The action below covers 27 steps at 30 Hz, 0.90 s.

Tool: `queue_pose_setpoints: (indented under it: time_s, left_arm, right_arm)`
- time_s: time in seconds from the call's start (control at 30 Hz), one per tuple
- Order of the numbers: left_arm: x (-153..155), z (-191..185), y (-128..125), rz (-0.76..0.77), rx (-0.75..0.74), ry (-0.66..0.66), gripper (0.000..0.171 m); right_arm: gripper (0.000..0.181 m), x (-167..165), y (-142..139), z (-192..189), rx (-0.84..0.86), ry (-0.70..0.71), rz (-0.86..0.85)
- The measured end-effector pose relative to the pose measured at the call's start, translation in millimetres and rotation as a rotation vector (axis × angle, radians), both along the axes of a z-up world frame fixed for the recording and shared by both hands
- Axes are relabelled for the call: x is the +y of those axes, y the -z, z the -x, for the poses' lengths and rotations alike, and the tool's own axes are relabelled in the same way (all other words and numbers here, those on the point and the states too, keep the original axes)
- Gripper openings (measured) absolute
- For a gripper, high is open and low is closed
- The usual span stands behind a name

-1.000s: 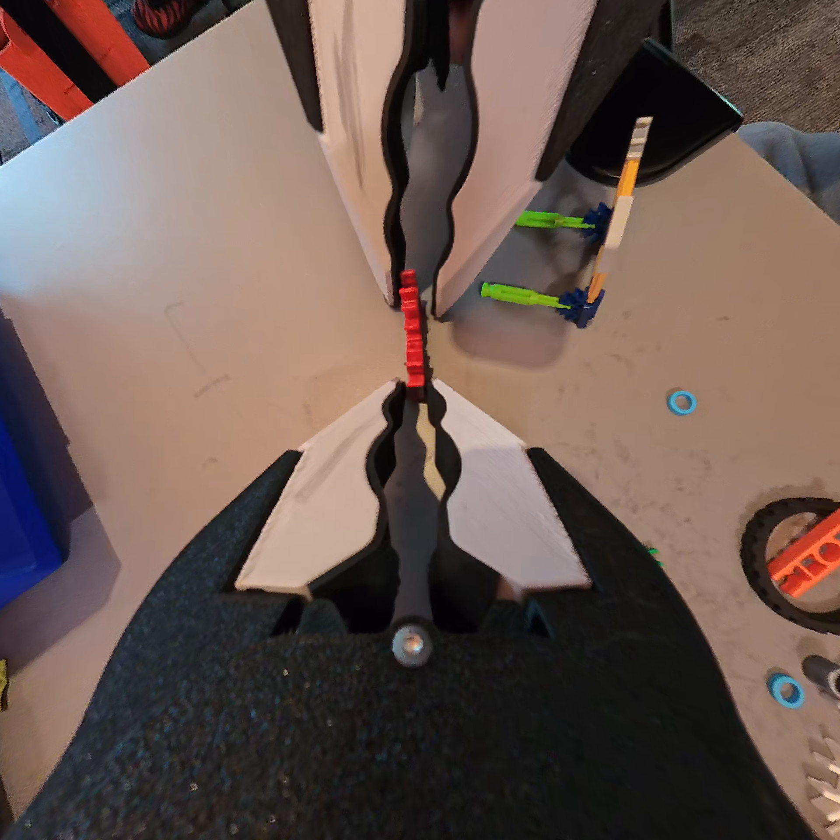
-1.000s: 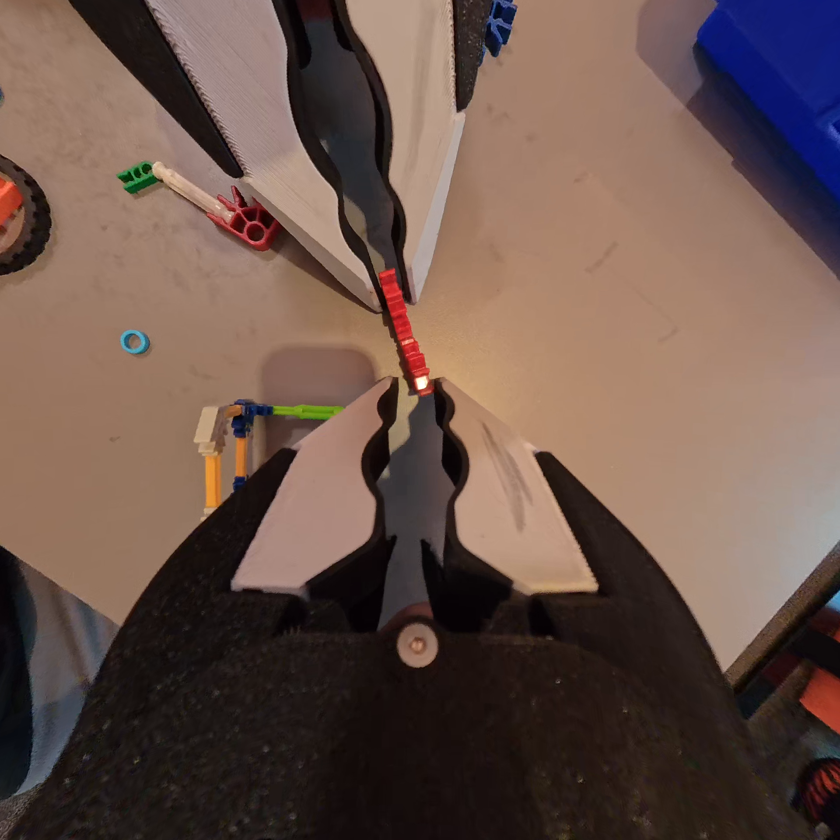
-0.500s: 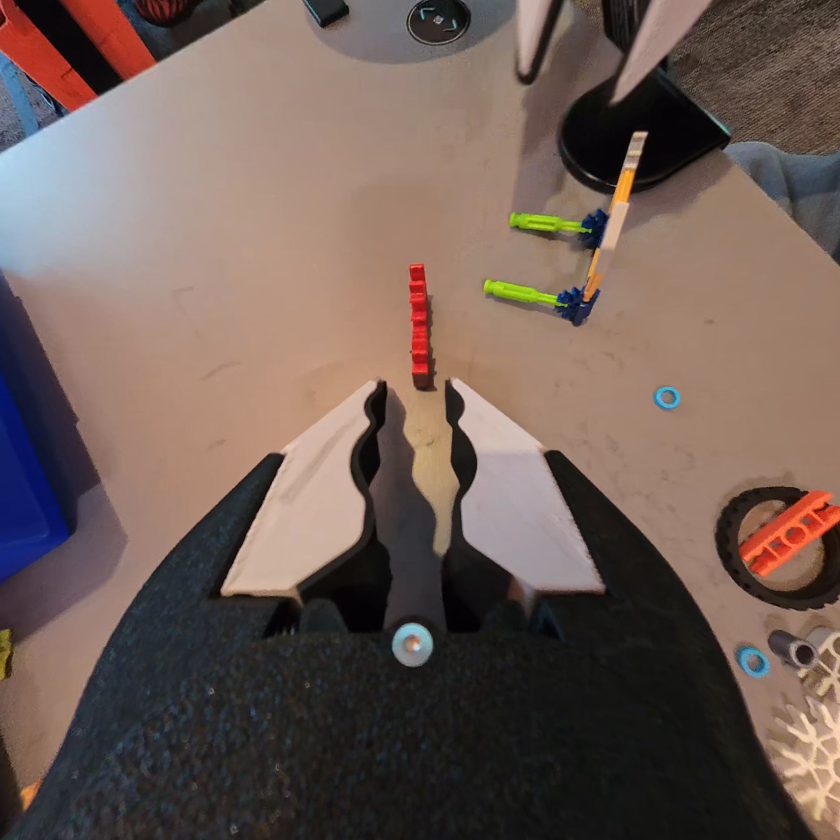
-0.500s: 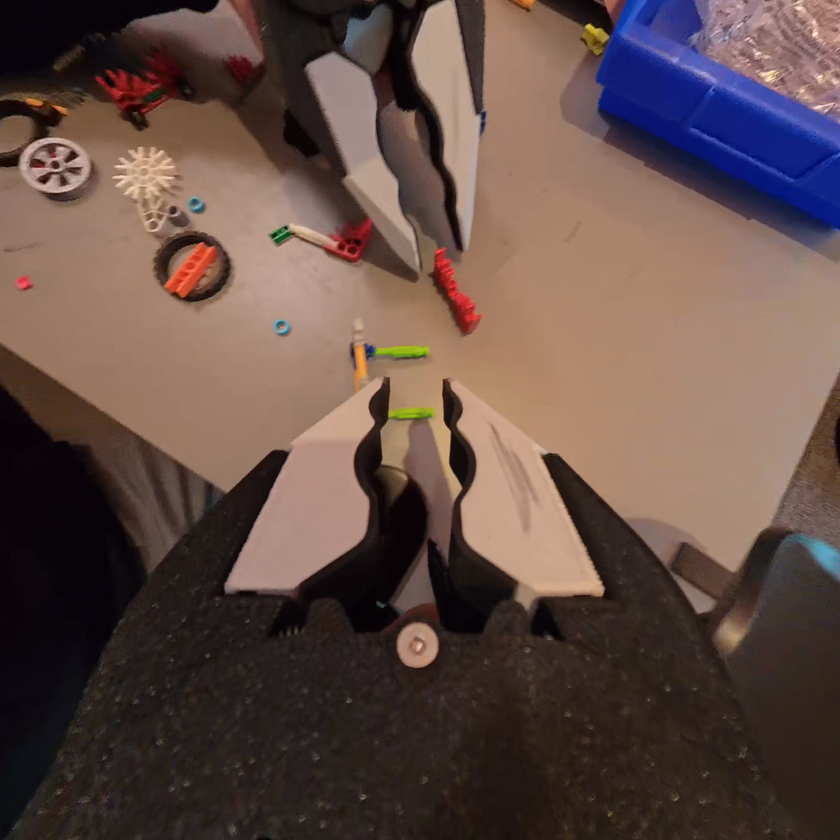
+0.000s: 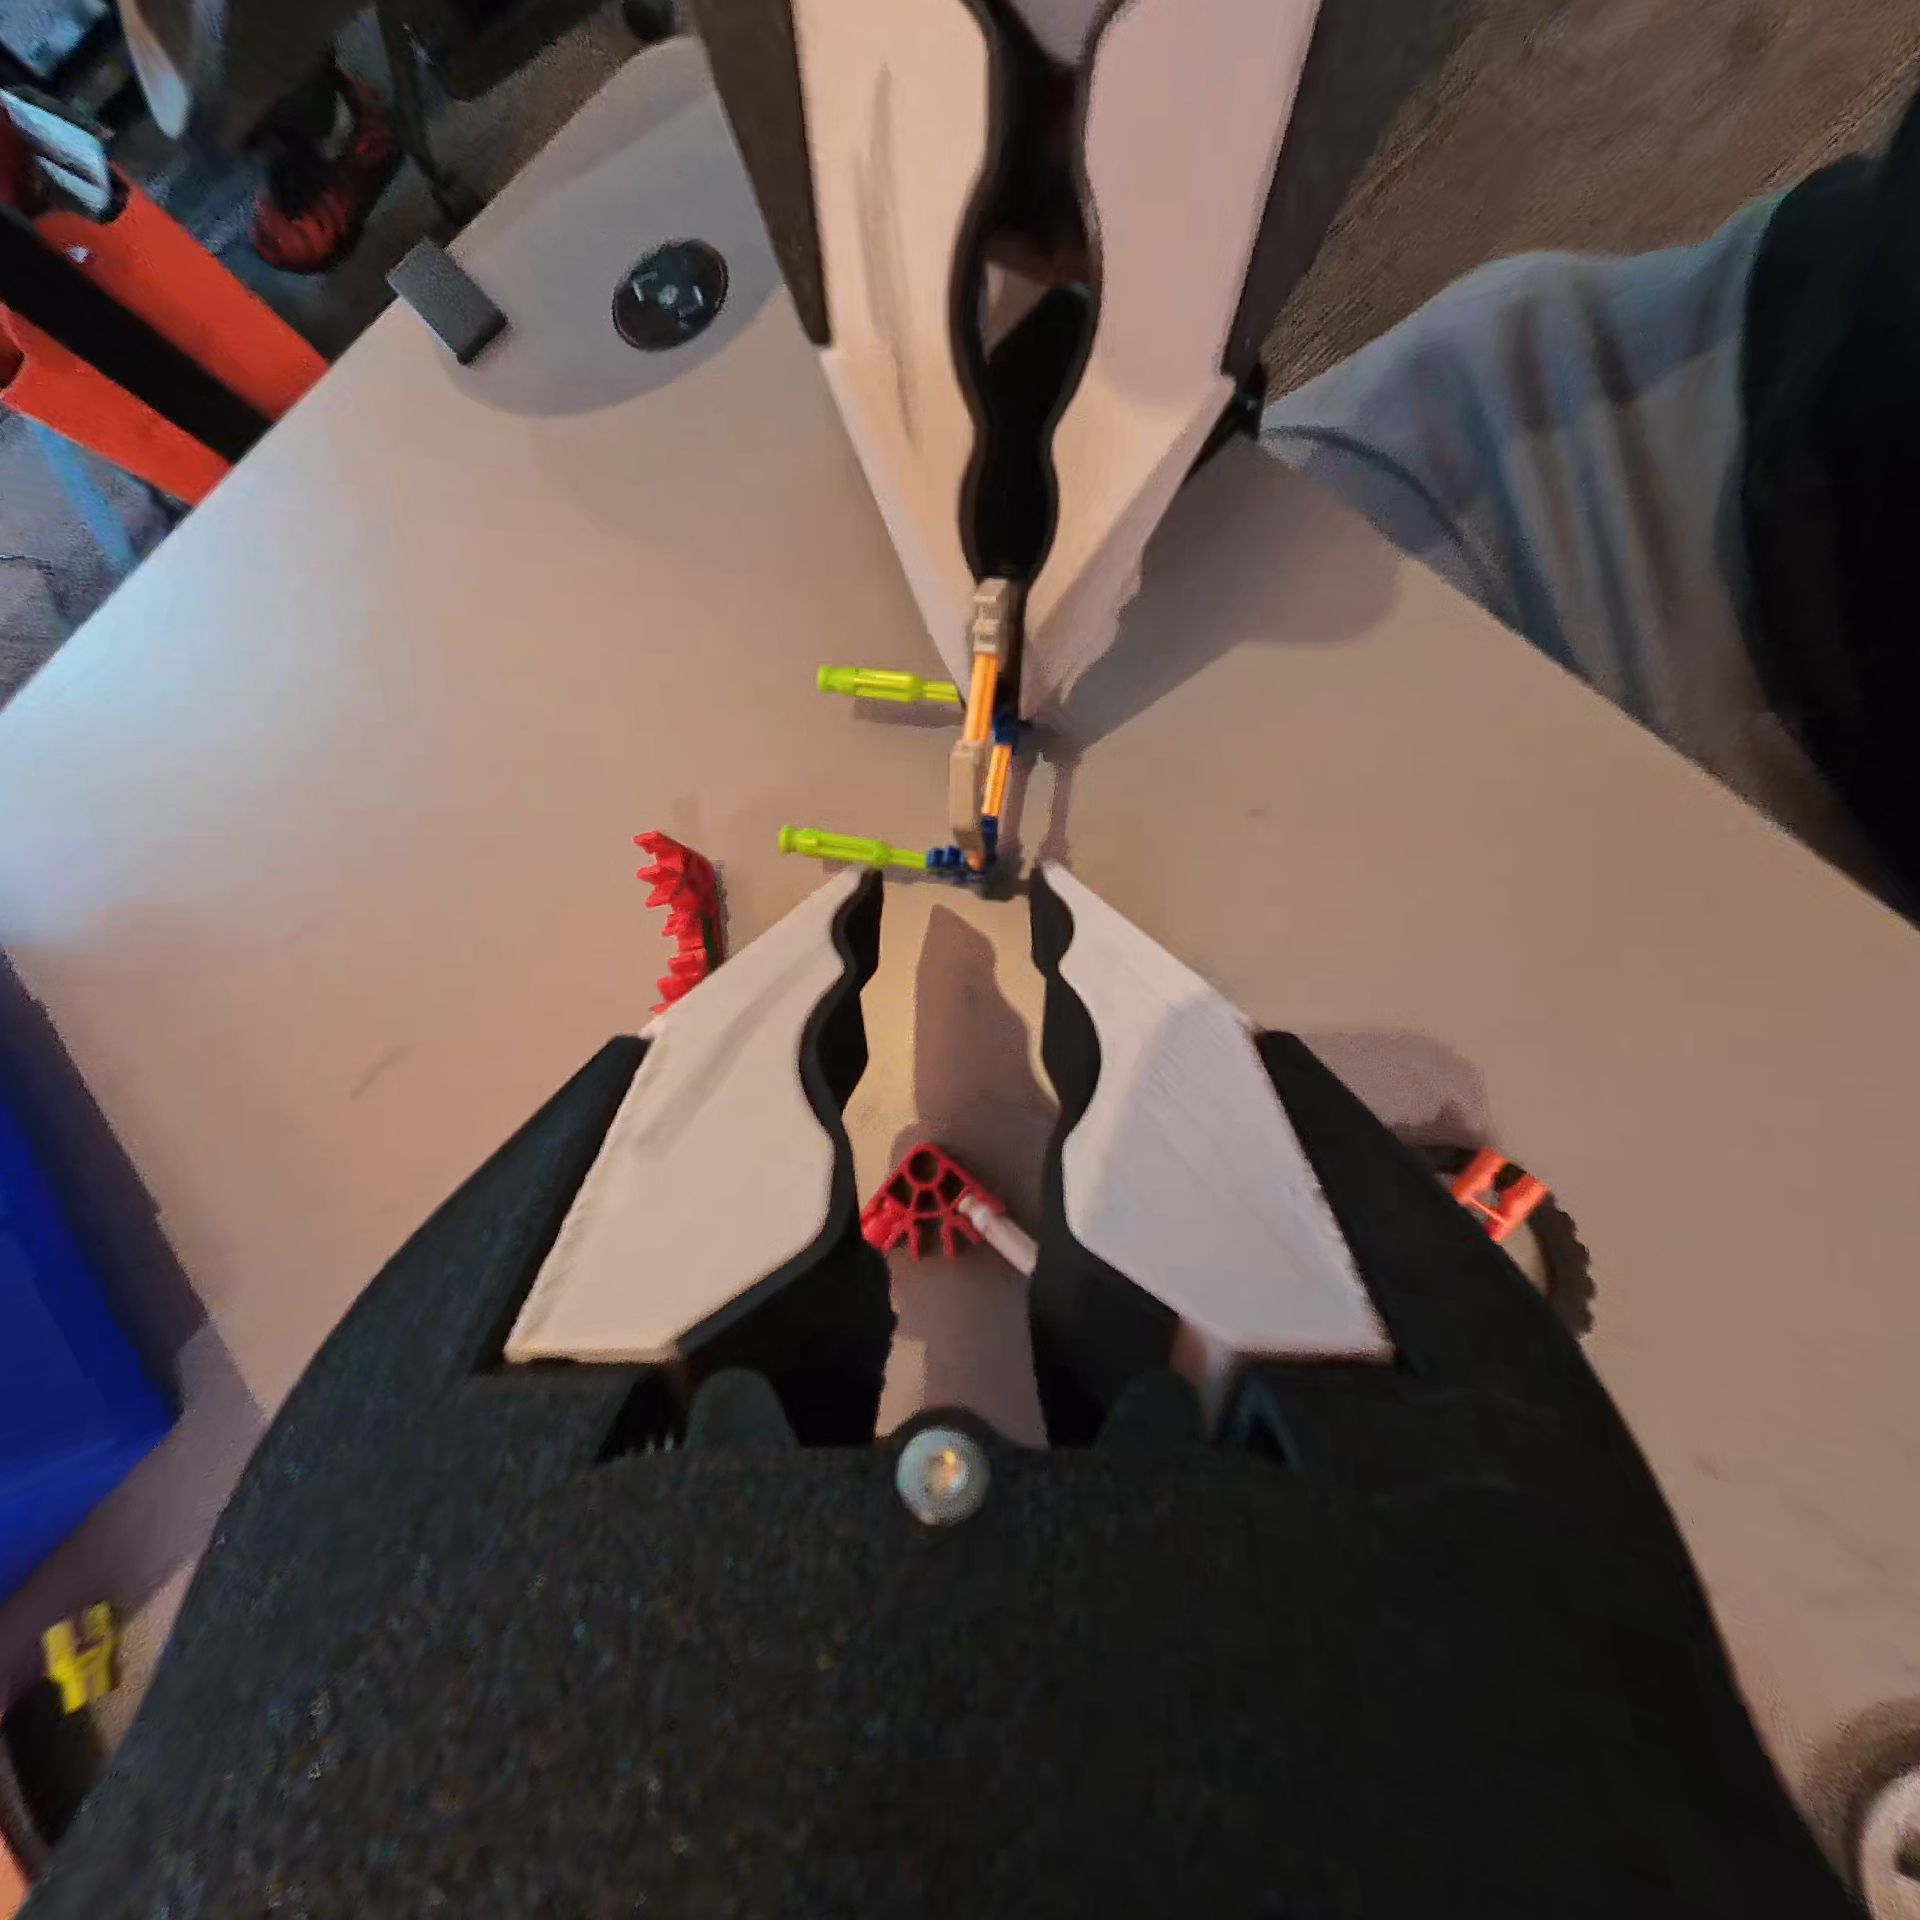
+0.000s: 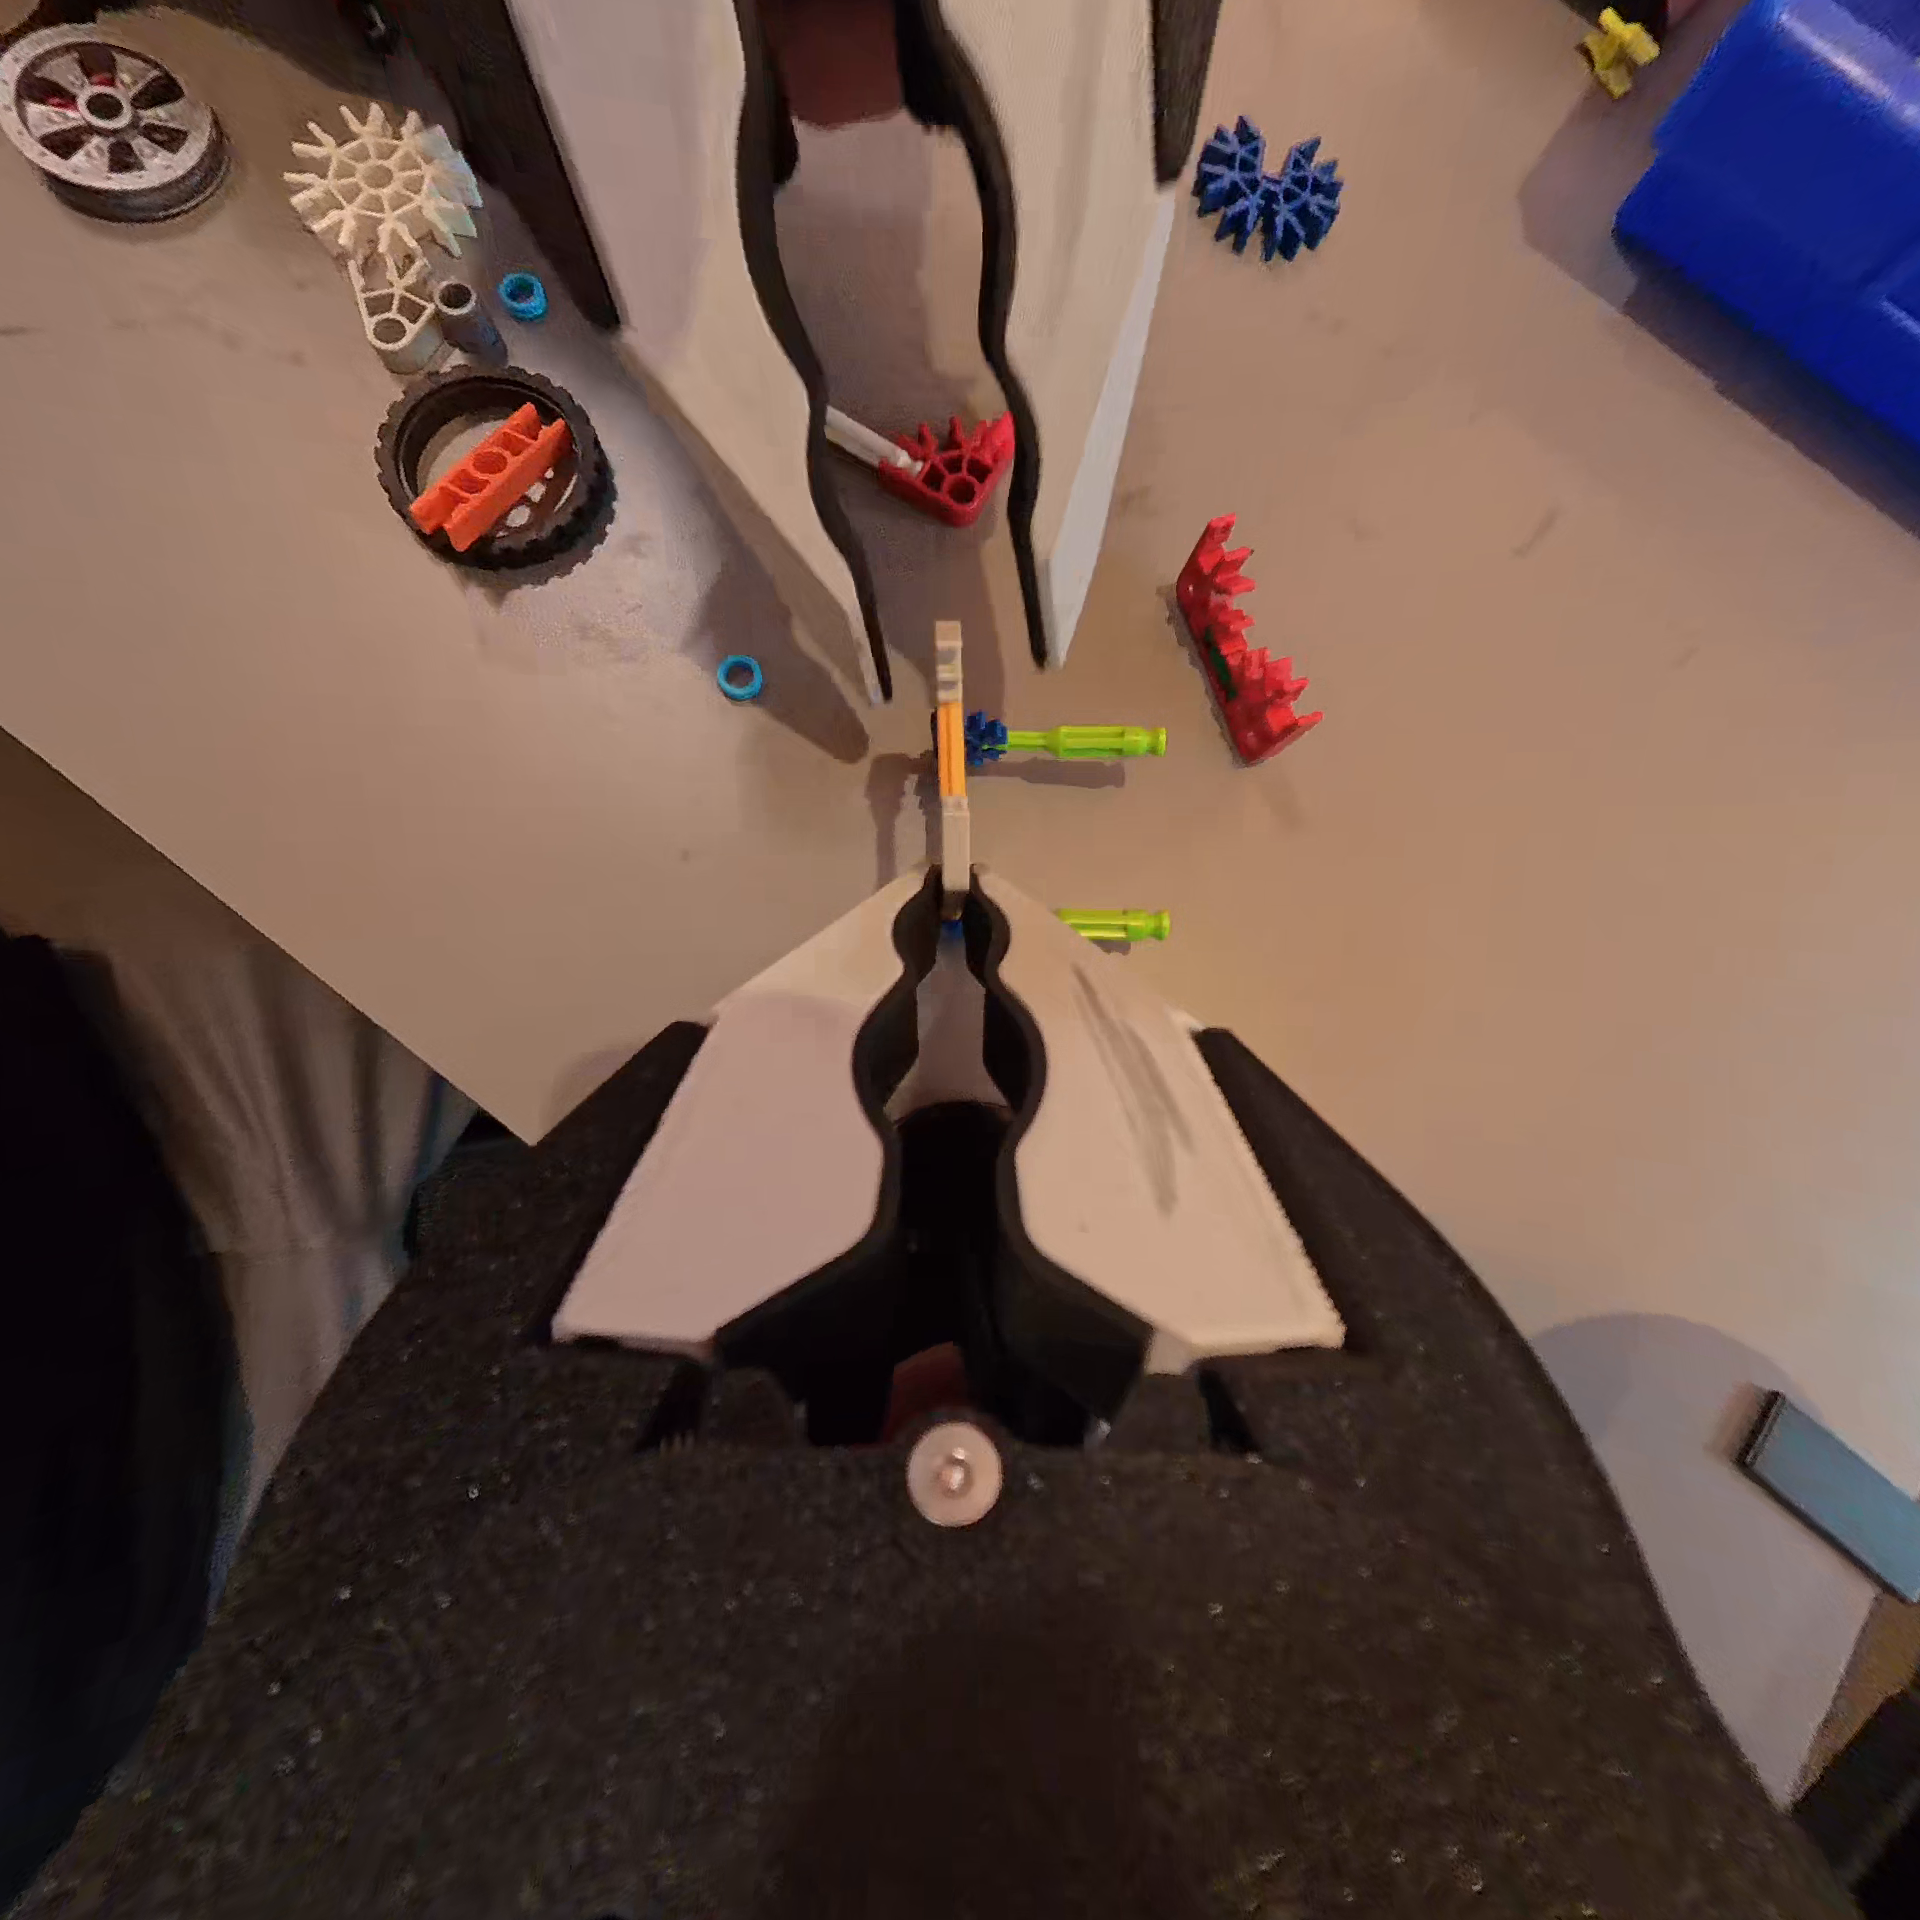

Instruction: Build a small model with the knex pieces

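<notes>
A small rod assembly [image 6: 952,758] of grey and orange rods, blue connectors and two lime-green rods [image 6: 1091,741] rests on the table. My right gripper [image 6: 953,888] is shut on its near grey end. It shows in the left wrist view [image 5: 995,665] pinching the assembly [image 5: 977,769] from the far side. My left gripper [image 5: 956,883] is open and empty, with its tips by the assembly's other end. A red toothed stack [image 5: 681,920] lies to its left, also seen in the right wrist view [image 6: 1242,644]. A red connector with a white rod [image 5: 920,1210] lies under my left gripper.
On the beige table [image 6: 1507,831] lie a black tyre with an orange piece [image 6: 494,468], blue rings [image 6: 740,677], a white snowflake connector [image 6: 379,187], a grey wheel [image 6: 109,120] and blue connectors [image 6: 1268,192]. A blue bin [image 6: 1787,208] stands at the far right. The table edge [image 6: 260,883] runs left. The grippers are tip to tip, or close to it. It is some 5 cm from my left tips to the red toothed stack [image 5: 681,920]. My right wrist view [image 6: 1250,658] looks at it from another angle.
Both grippers let go of the red toothed stack, which now lies on the table. My right gripper swung back and shut on the rod assembly. My left gripper opened and moved to it.
</notes>
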State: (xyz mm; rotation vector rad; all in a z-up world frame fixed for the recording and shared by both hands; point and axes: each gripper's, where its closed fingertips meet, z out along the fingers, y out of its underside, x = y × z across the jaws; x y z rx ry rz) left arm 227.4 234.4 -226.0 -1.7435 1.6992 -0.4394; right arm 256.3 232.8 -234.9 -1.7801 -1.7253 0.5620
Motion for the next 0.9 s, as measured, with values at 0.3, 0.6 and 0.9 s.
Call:
queue_pose_setpoints:
  time_s: [0.3,0.6,0.9]
  left_arm:
    - [5.2,-3.7,-12.5,-0.123,-0.088,-0.062,0.001]
    - [18.9,10.3,-12.5,-0.156,-0.122,-0.146,0.001]
    - [23.7,10.7,-6.4,-0.11,-0.146,-0.157,0.001]
  right_arm:
    - [0.003,8.6,-15.6,15.7,0.028,-0.107,-0.075]
    - [0.003,27.9,-17.7,30.8,0.009,-0.169,-0.06]
    - [0.003,32.4,-12.2,31.2,-0.001,-0.195,-0.008]
